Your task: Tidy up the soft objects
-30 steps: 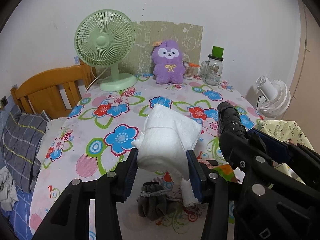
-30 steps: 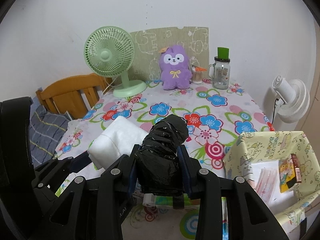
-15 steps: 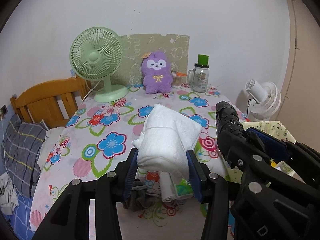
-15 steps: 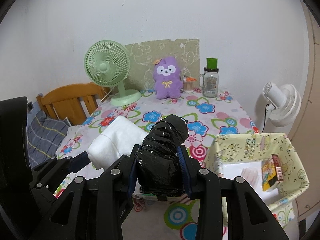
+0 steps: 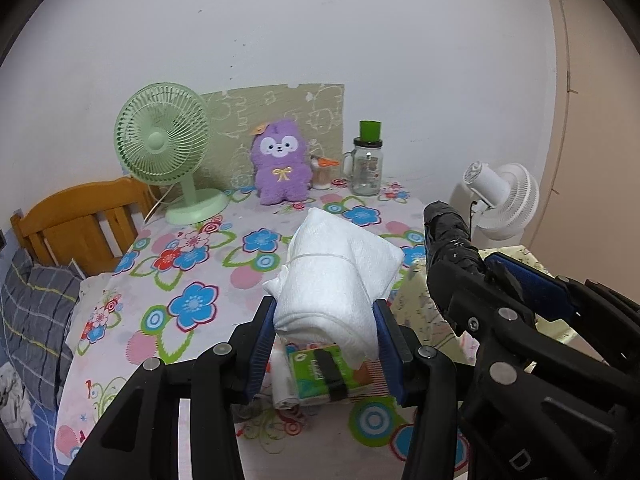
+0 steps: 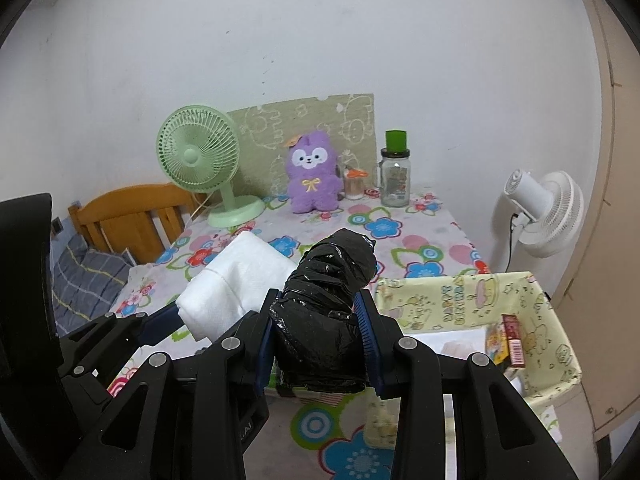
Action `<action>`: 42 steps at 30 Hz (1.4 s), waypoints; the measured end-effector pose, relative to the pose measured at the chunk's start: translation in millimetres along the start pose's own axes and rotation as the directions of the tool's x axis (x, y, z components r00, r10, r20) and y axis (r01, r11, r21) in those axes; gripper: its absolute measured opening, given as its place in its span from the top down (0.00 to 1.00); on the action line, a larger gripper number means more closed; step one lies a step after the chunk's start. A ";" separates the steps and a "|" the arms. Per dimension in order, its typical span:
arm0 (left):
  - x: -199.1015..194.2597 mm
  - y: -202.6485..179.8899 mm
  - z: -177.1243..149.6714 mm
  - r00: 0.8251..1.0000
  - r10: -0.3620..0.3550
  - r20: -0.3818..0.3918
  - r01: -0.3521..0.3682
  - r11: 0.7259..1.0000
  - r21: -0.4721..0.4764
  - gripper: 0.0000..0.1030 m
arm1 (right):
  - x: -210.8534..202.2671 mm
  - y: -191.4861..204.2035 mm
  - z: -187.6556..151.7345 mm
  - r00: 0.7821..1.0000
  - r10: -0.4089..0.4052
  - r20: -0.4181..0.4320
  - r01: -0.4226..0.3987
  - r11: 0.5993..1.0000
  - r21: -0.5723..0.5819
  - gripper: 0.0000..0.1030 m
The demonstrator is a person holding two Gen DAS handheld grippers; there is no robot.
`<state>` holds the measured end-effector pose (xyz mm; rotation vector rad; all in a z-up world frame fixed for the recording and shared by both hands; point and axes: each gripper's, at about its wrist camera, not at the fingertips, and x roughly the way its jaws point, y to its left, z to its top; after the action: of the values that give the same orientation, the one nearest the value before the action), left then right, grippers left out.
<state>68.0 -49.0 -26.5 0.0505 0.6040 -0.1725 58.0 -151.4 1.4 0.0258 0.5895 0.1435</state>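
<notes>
Above the near table edge, your left gripper pinches the white towel and your right gripper the black roll; both have drawn nearer the yellow bin since a second ago, so drop-off looks close.

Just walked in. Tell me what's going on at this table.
A person is sorting soft items with handheld tongs. The left tongs are shut on a folded white towel, held above the flowered table. The right tongs are shut on a black plastic-wrapped bundle. A yellow fabric bin sits at the right, with some packets inside. A green tissue pack lies below the towel.
</notes>
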 end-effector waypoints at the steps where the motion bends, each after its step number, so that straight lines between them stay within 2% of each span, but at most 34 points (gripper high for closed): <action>1: -0.3 -3.3 0.2 1.000 -0.004 0.002 0.004 1.000 0.003 0.53 | -1.6 -2.9 0.0 1.000 -0.003 0.002 0.003 1.000 0.001 0.60; 22: 9.0 -74.7 8.5 0.993 -0.117 0.005 0.116 0.989 0.090 0.52 | -18.9 -71.6 -2.2 0.995 -0.093 0.028 0.092 0.994 0.054 0.60; 31: 22.7 -102.6 7.9 0.988 -0.151 -0.028 0.153 0.980 0.127 0.52 | -12.6 -103.0 -7.8 0.992 -0.125 0.005 0.124 0.987 0.102 0.60; 42: 49.9 -130.4 5.5 0.977 -0.184 -0.107 0.199 0.967 0.156 0.52 | 5.6 -138.6 -14.7 0.988 -0.148 -0.038 0.151 0.978 0.141 0.60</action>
<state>88.6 -185.2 -49.9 0.1620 0.6854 -0.4103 72.1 -288.0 -23.0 0.1191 0.6260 -0.0451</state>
